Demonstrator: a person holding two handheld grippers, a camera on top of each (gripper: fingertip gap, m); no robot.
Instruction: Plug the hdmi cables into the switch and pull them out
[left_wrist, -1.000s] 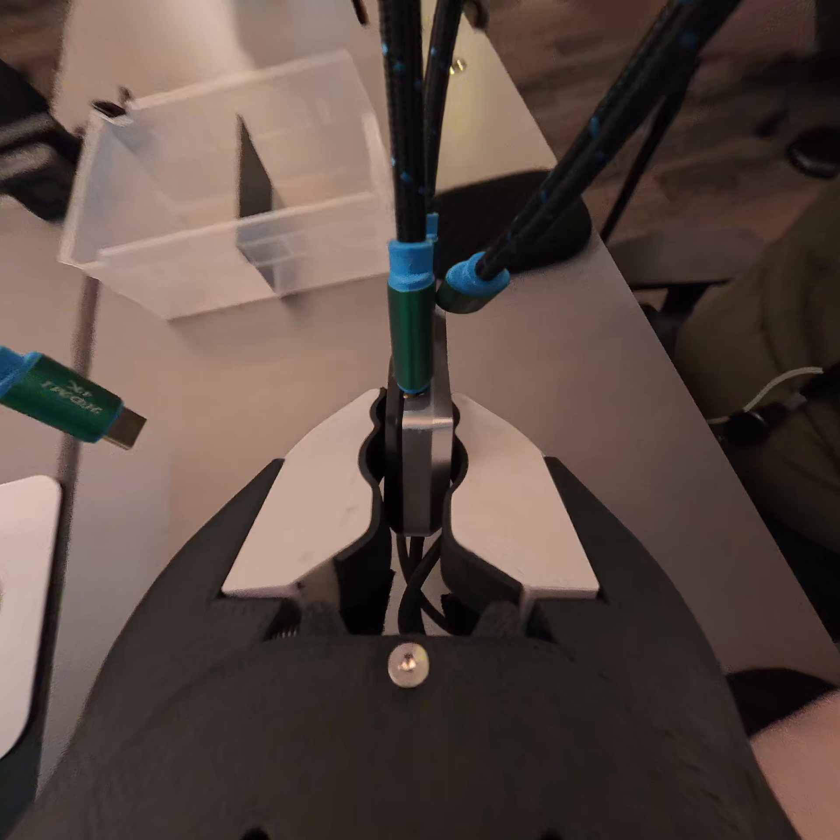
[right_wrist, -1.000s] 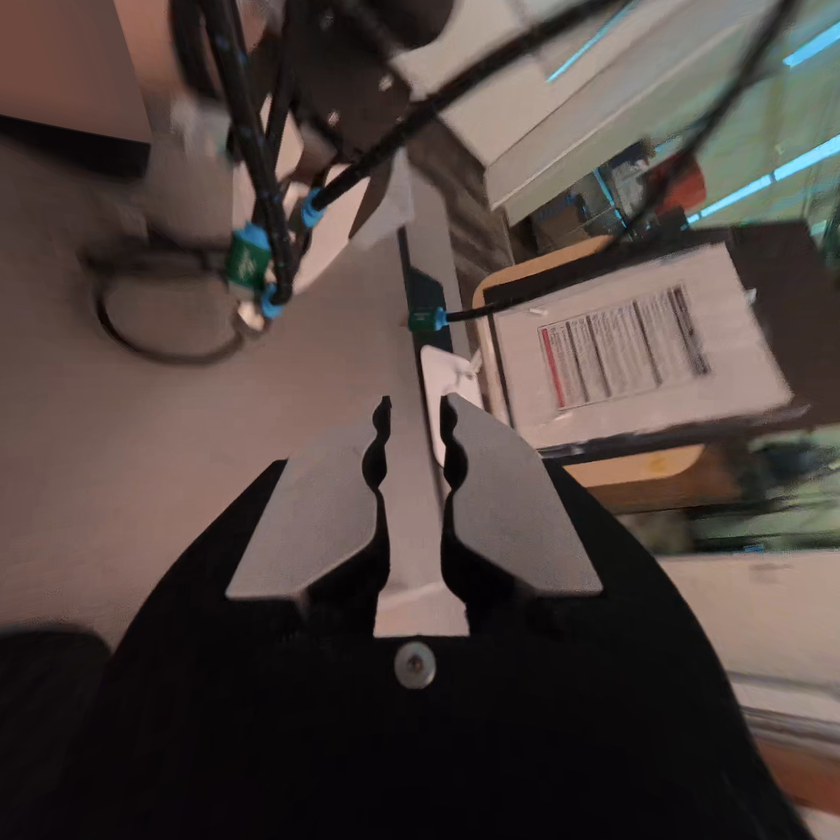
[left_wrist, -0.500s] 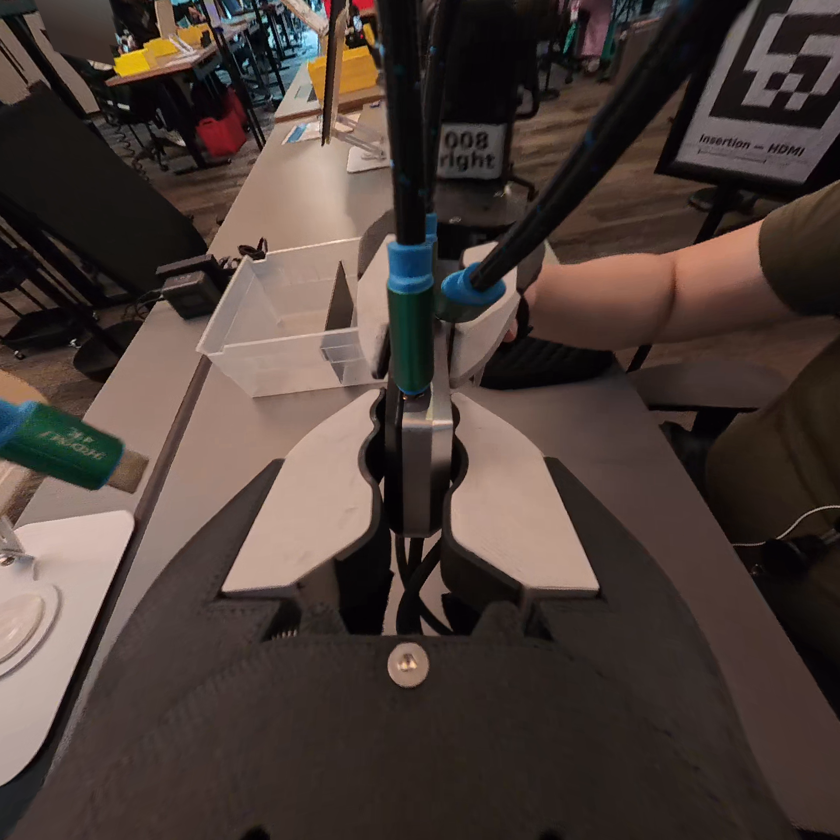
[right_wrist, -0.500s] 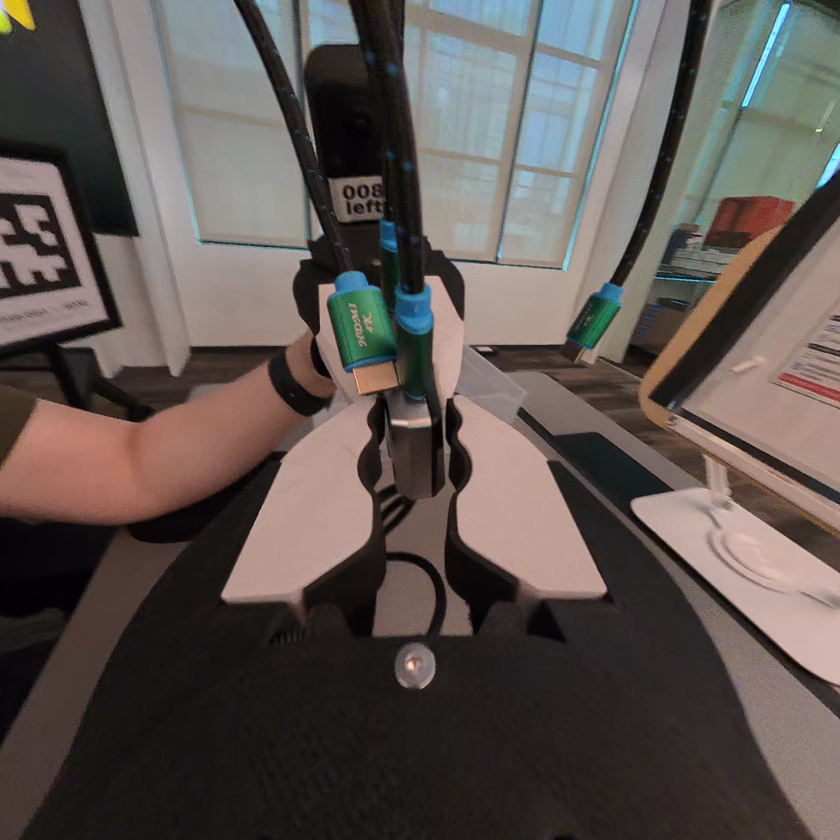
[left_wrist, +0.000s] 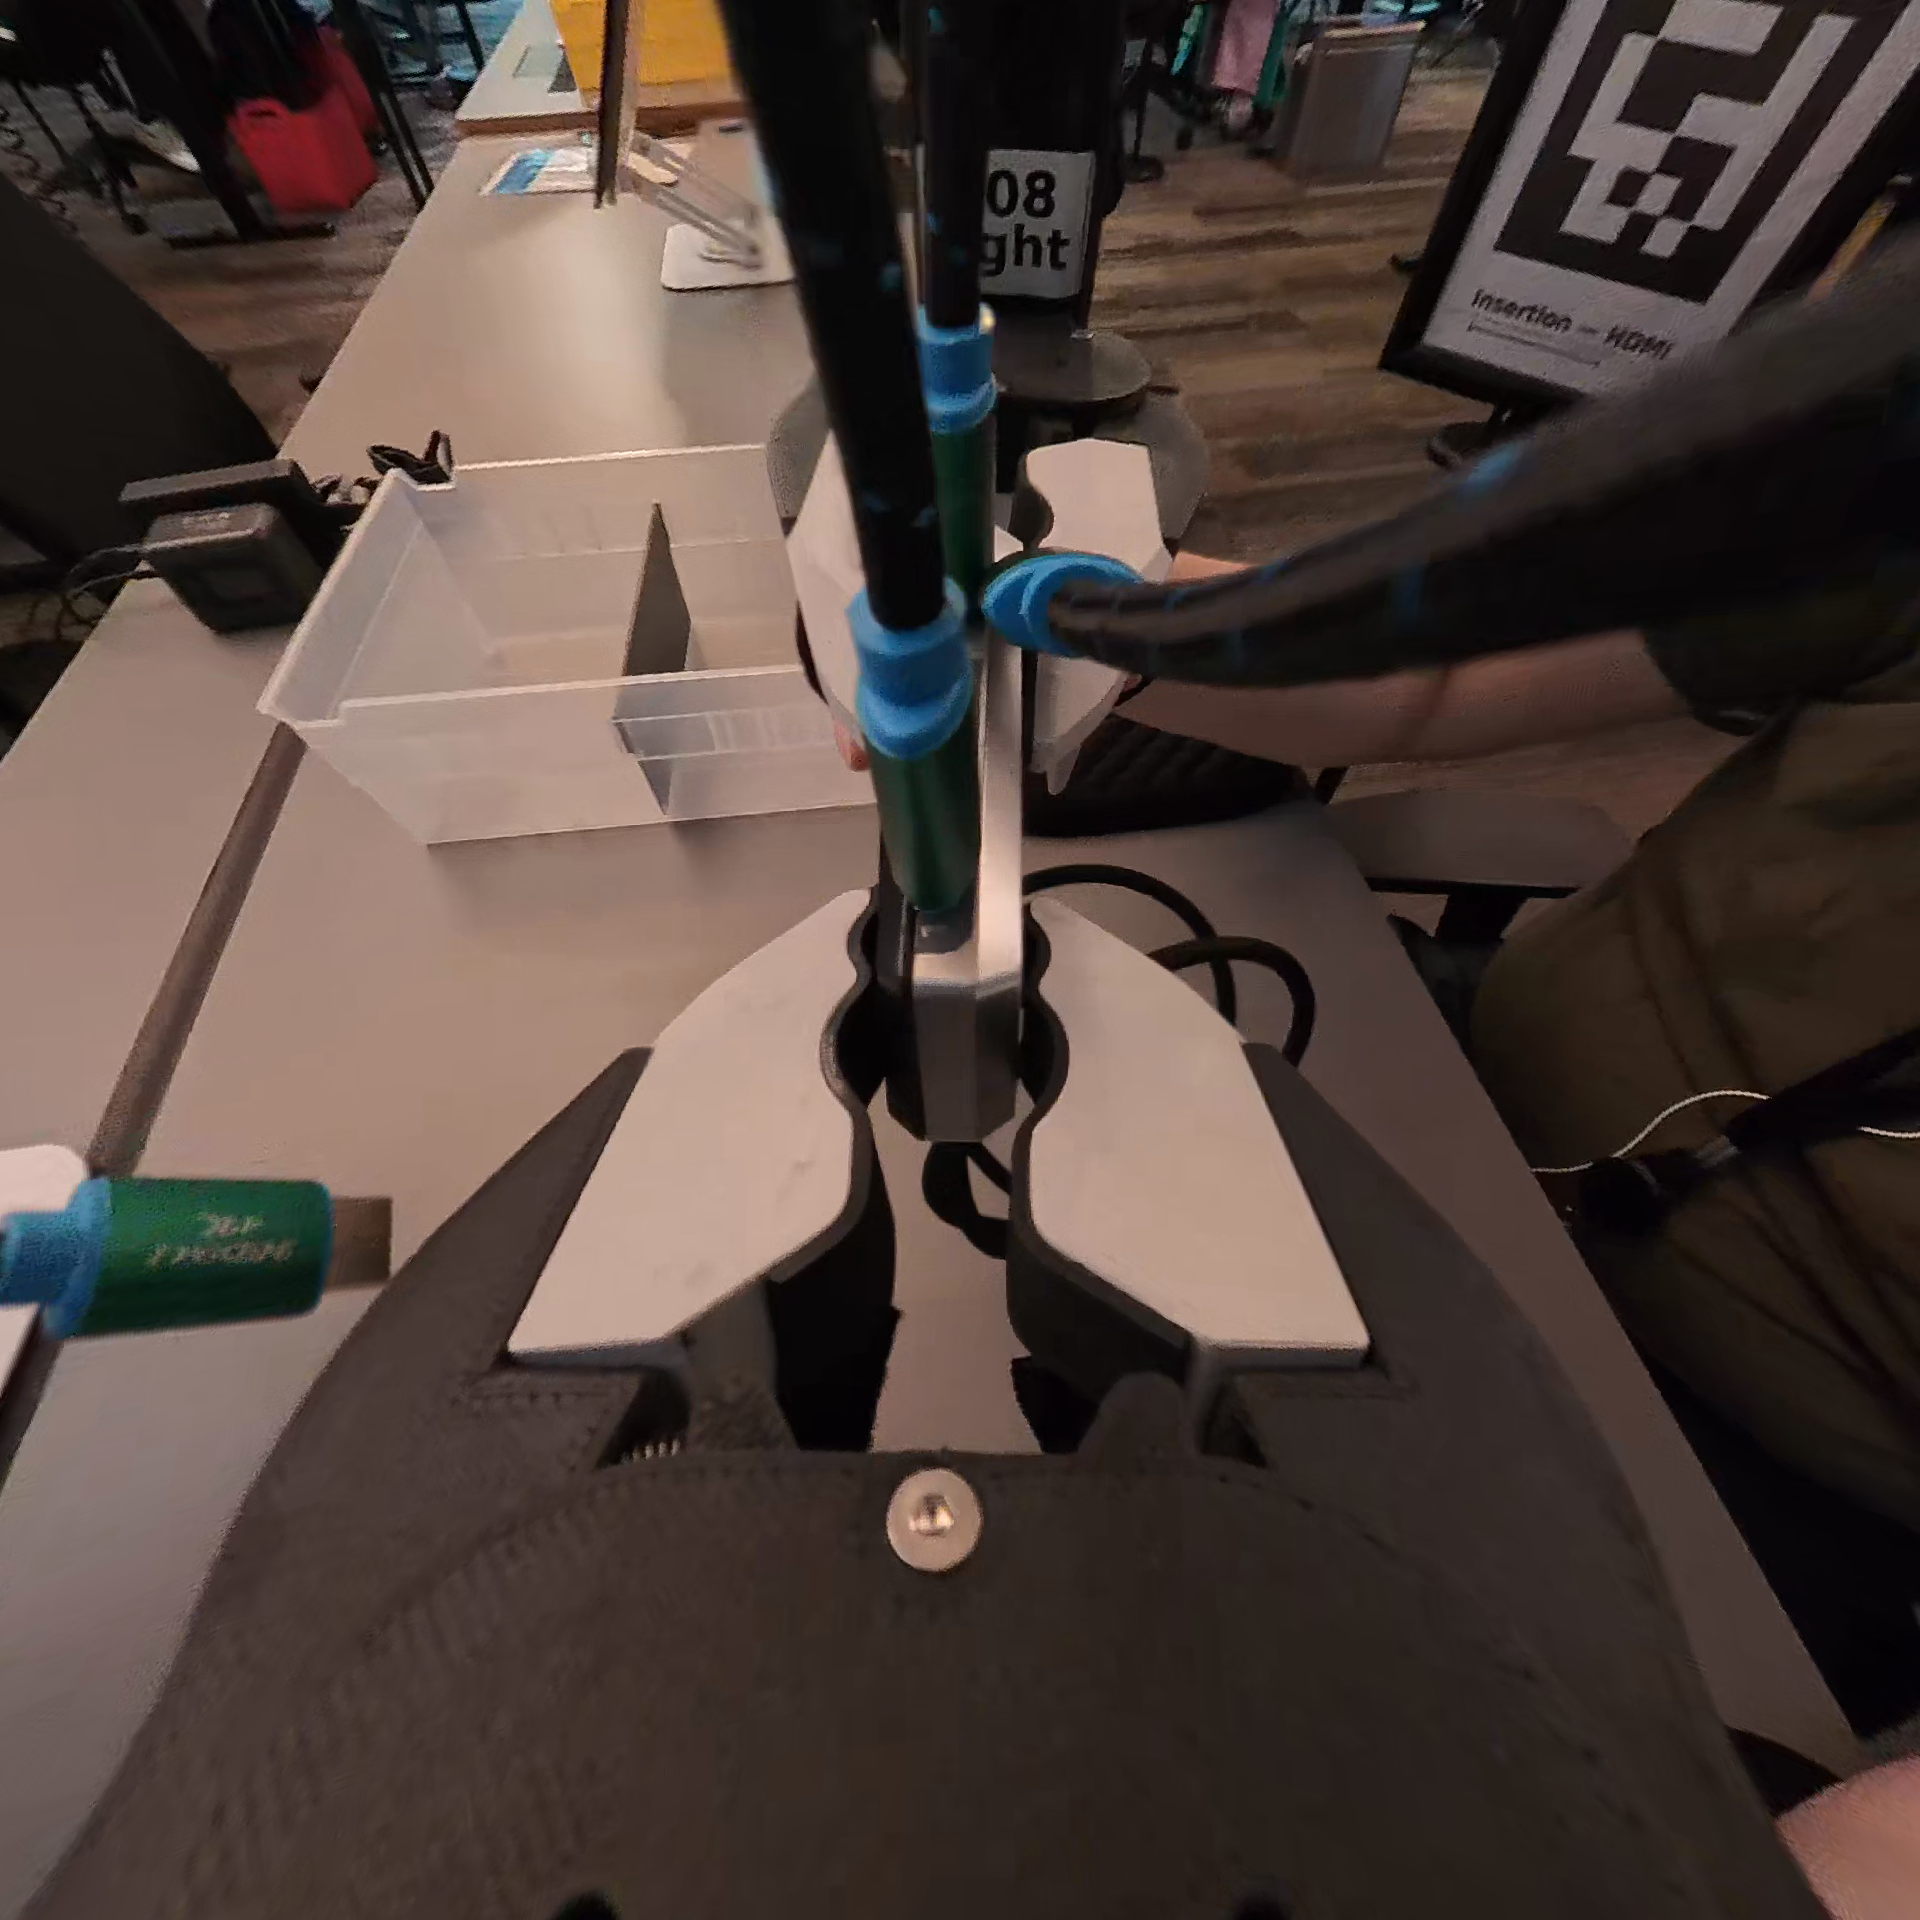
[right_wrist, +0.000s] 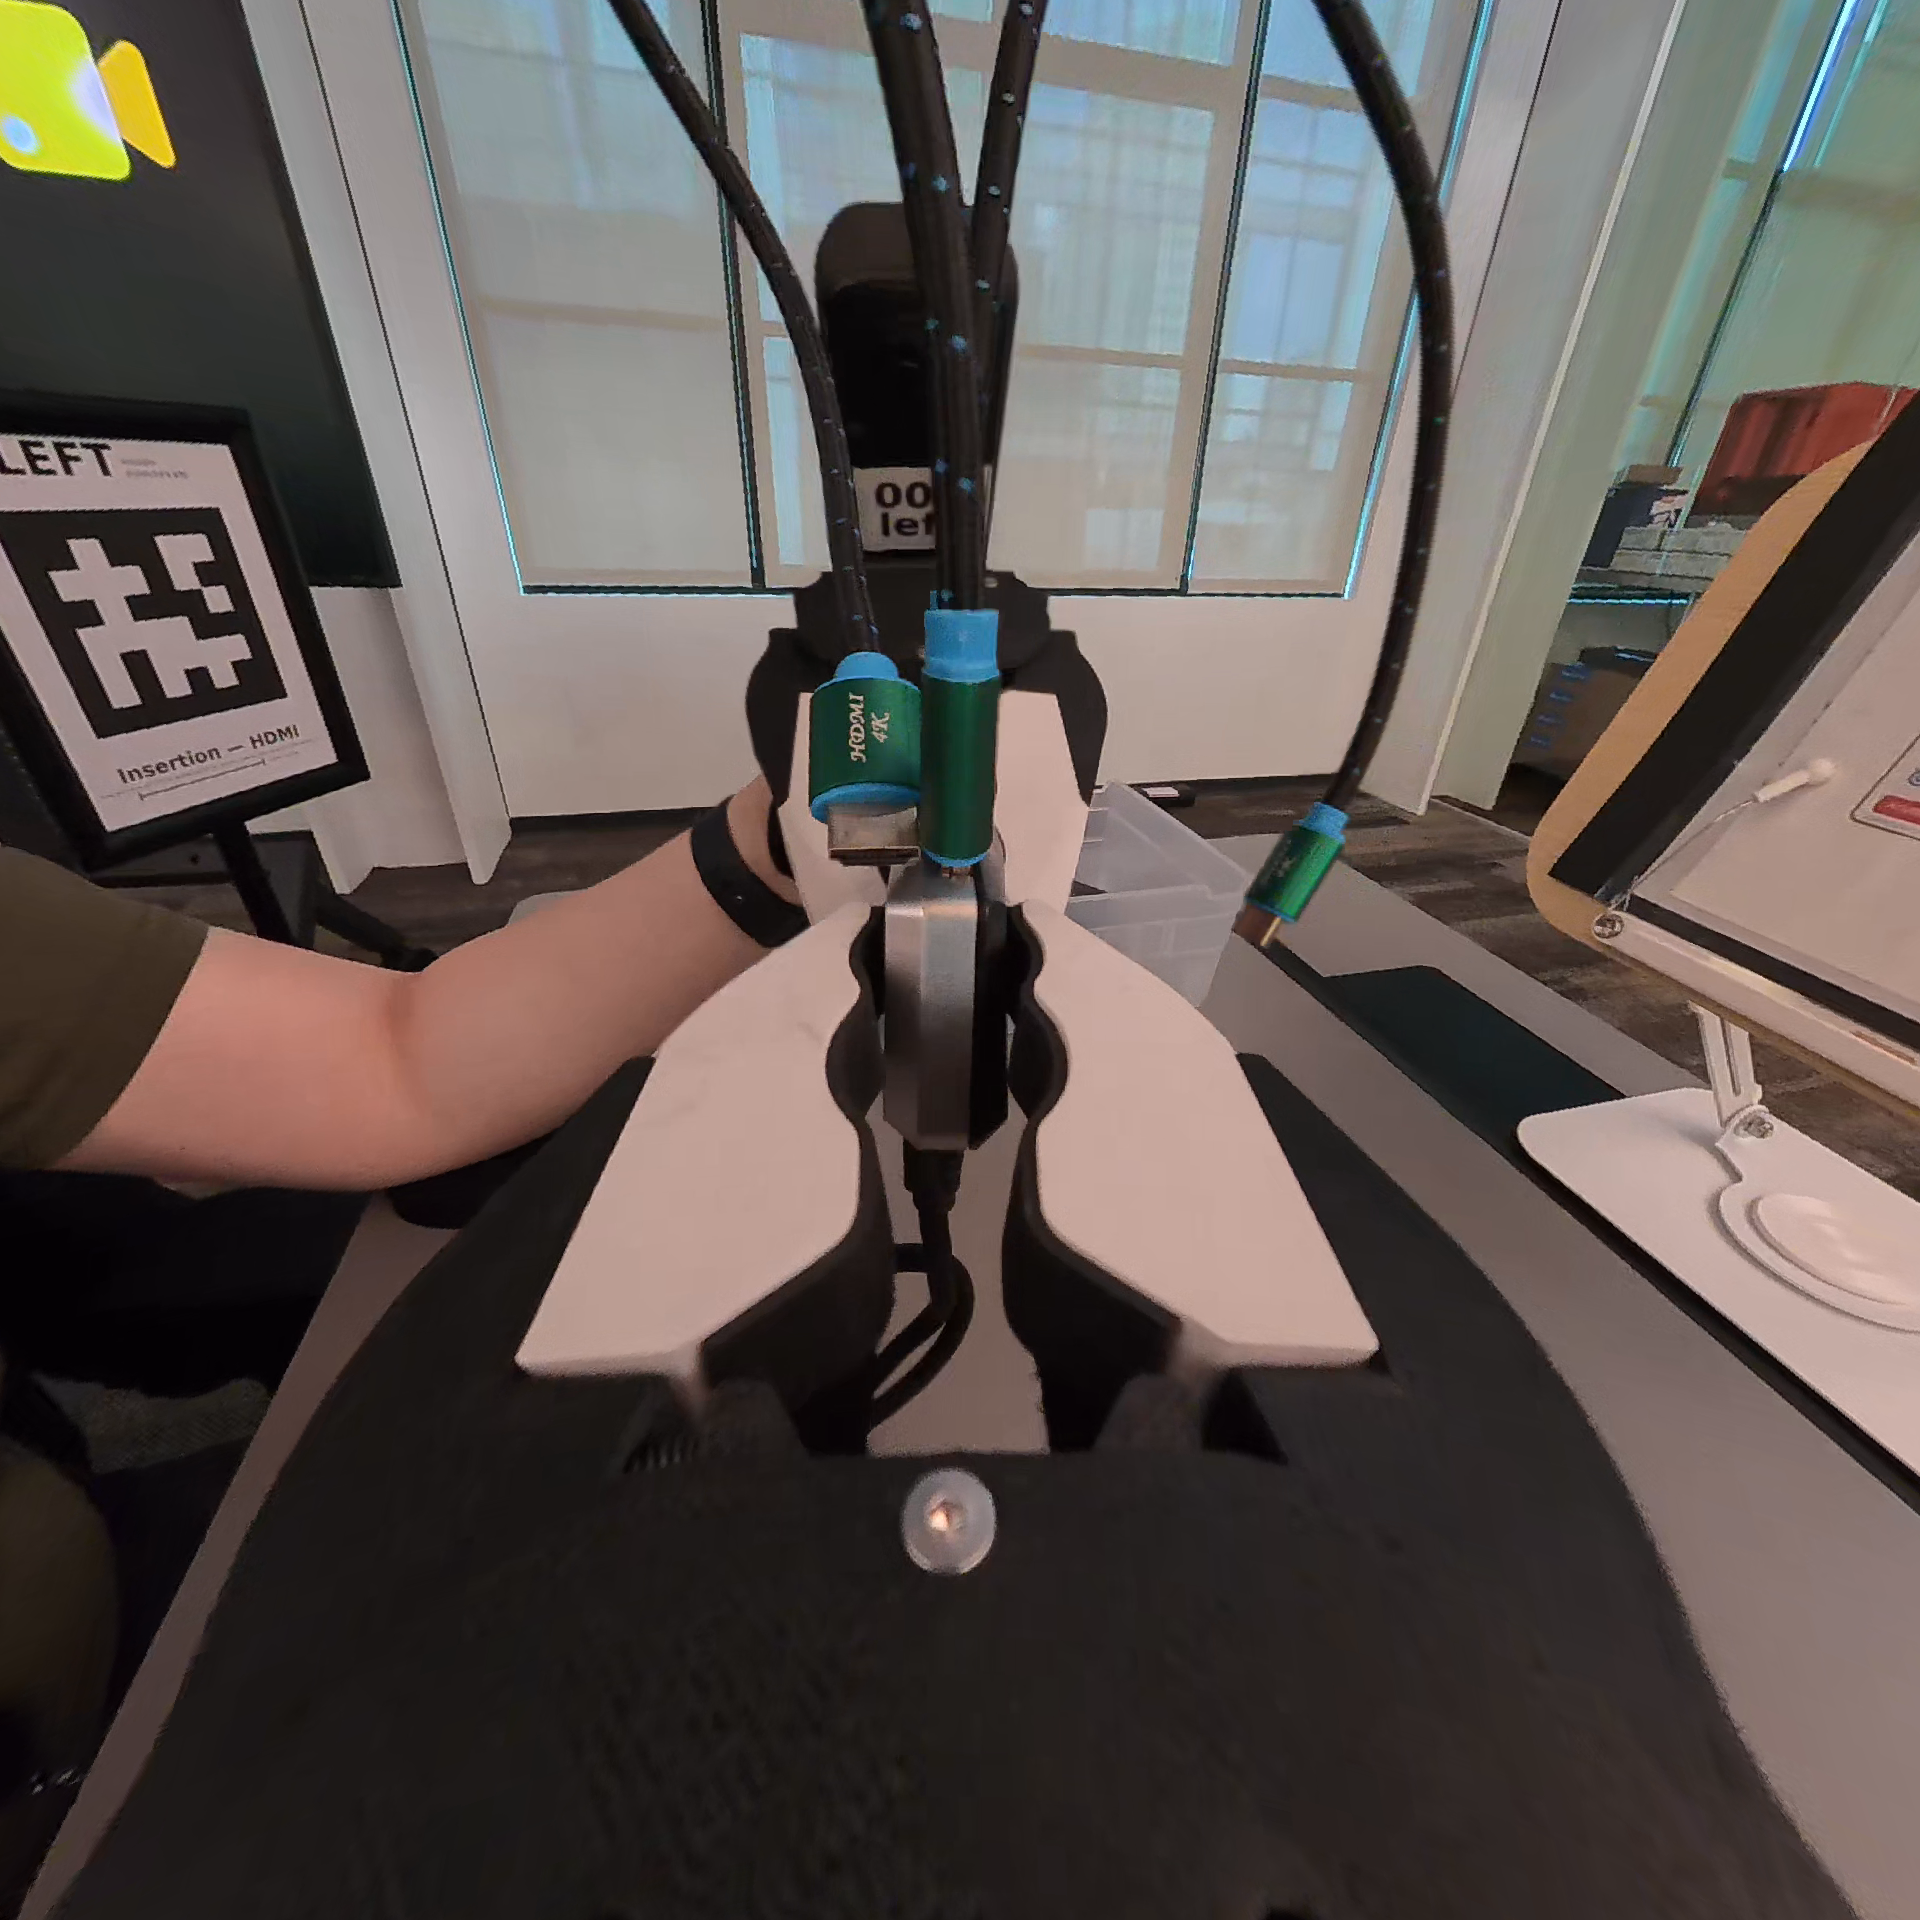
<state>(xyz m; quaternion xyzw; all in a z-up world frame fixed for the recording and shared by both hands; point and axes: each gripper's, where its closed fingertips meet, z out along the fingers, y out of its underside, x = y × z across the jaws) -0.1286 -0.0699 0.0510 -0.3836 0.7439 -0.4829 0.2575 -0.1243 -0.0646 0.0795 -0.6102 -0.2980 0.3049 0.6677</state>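
Observation:
My left gripper (left_wrist: 948, 935) is shut on a silver HDMI switch (left_wrist: 966, 1039), held on edge above the grey table (left_wrist: 416, 987). My right gripper (right_wrist: 943, 925) is shut on the opposite end of the switch (right_wrist: 925, 1029) and faces the left one. A green plug with a blue boot (left_wrist: 925, 800) sits in the switch's top edge, with a second plug (left_wrist: 966, 488) behind it. In the right wrist view a plugged plug (right_wrist: 958, 769) stands upright. A loose plug (right_wrist: 862, 753) hangs beside it, connector bare. Another loose plug (right_wrist: 1294, 862) dangles to the right, and shows in the left wrist view (left_wrist: 197, 1252).
A clear plastic bin (left_wrist: 540, 665) stands on the table beyond the switch. The switch's thin black lead (left_wrist: 1247, 966) loops on the table. A white stand base (right_wrist: 1766, 1195) carries a tilted board at the right. A person's forearm (right_wrist: 416, 1039) reaches in from the left.
The right gripper swung up from facing the table and closed in around the switch's far end. The left gripper tilted from looking down to level, still holding the switch.

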